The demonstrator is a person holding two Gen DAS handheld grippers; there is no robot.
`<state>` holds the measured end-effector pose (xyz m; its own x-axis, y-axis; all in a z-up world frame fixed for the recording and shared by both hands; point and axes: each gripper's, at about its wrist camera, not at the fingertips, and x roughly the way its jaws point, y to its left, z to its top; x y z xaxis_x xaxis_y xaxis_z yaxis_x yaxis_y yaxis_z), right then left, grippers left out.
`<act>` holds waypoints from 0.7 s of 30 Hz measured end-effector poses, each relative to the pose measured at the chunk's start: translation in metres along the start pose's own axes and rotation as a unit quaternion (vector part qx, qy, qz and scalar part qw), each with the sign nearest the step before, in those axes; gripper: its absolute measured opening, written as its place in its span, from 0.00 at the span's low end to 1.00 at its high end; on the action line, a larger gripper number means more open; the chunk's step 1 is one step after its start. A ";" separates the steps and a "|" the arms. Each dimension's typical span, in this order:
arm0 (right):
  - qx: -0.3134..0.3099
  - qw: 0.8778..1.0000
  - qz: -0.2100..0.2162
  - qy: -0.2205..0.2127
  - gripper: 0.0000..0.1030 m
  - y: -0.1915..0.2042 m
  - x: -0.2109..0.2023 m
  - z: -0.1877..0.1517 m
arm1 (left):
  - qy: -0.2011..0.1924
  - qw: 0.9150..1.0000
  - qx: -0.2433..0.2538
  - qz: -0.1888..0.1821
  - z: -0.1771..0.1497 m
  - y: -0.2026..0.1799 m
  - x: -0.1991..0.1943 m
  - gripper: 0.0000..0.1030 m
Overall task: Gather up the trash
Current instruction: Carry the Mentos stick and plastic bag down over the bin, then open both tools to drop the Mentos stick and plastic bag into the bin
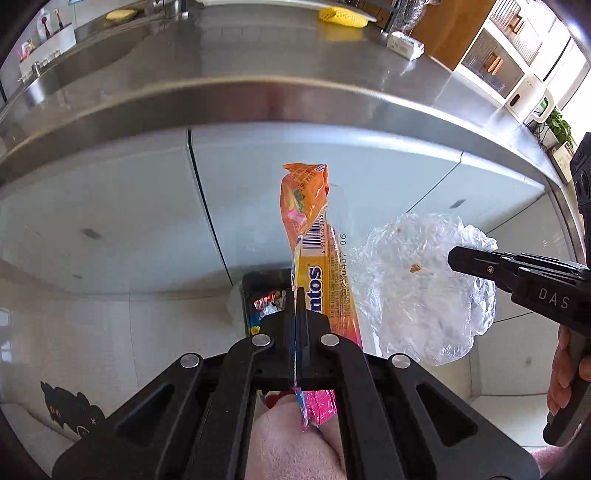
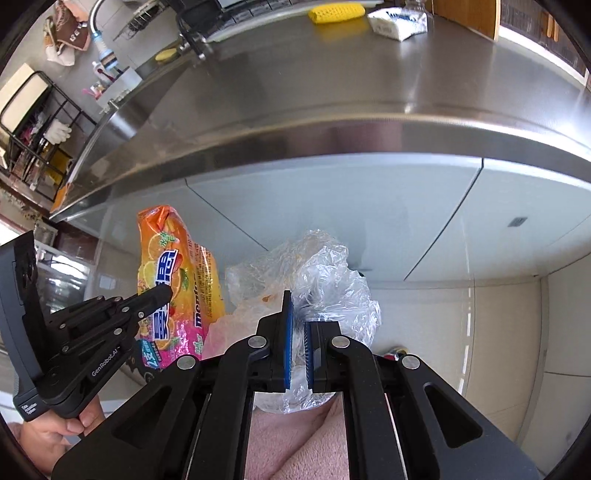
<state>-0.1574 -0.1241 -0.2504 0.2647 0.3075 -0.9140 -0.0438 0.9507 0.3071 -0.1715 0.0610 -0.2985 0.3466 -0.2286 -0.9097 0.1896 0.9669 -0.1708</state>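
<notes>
My left gripper [image 1: 300, 295] is shut on an orange and pink Mentos wrapper [image 1: 314, 236] and holds it upright in the air below the counter edge. It also shows in the right wrist view [image 2: 177, 280], with the left gripper [image 2: 164, 293] in front of it. My right gripper [image 2: 297, 325] is shut on a crumpled clear plastic bag [image 2: 325, 273], with the film pinched between the blue pads. In the left wrist view the bag [image 1: 417, 291] hangs from the right gripper [image 1: 452, 260]. A black trash bin [image 1: 264, 299] with wrappers inside stands on the floor under the left gripper.
A steel counter [image 1: 258, 59] runs above both grippers, with its front edge [image 2: 332, 136] close ahead. On it lie a yellow cloth [image 1: 341, 16] and a white packet [image 2: 397, 22]. A sink with a tap [image 2: 99, 33] is at the left. Pale cabinet doors [image 1: 110, 206] face me.
</notes>
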 end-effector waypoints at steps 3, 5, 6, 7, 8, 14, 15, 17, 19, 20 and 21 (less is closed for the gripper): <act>0.006 1.000 -0.012 0.022 0.07 -0.009 0.036 -0.009 | 0.024 1.000 -0.011 0.002 -0.008 0.009 0.035 0.00; 0.008 0.999 -0.021 0.032 0.07 -0.014 0.061 -0.014 | 0.035 0.999 -0.017 0.004 -0.011 0.016 0.058 0.00; 0.012 0.999 -0.025 0.038 0.07 -0.017 0.074 -0.015 | 0.038 0.999 -0.020 0.005 -0.012 0.019 0.069 0.00; 0.017 0.999 -0.026 0.042 0.07 -0.021 0.087 -0.016 | 0.042 0.999 -0.023 0.004 -0.013 0.022 0.079 0.00; 0.021 0.998 -0.027 0.046 0.07 -0.023 0.099 -0.018 | 0.048 0.999 -0.026 0.002 -0.015 0.025 0.090 0.00; 0.050 0.995 -0.040 0.075 0.10 -0.042 0.171 -0.023 | 0.078 0.997 -0.019 0.005 -0.027 0.036 0.154 0.00; 0.048 0.995 -0.045 0.076 0.10 -0.043 0.182 -0.023 | 0.083 0.996 -0.017 0.005 -0.030 0.036 0.164 0.00; 0.047 0.994 -0.051 0.081 0.10 -0.045 0.201 -0.021 | 0.098 0.995 -0.015 0.006 -0.035 0.039 0.184 0.00; 0.052 0.993 -0.051 0.091 0.10 -0.047 0.220 -0.020 | 0.109 0.994 -0.011 0.007 -0.038 0.041 0.200 0.00; 0.056 0.993 -0.050 0.096 0.10 -0.048 0.228 -0.020 | 0.114 0.993 -0.010 0.009 -0.040 0.042 0.207 0.00; 0.057 0.992 -0.051 0.099 0.10 -0.048 0.235 -0.019 | 0.117 0.993 -0.010 0.008 -0.040 0.041 0.212 0.00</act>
<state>-0.1113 -0.0969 -0.4850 0.0681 0.2224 -0.9726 0.0864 0.9699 0.2278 -0.1271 0.0569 -0.5141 0.1259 -0.1822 -0.9752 0.1665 0.9729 -0.1603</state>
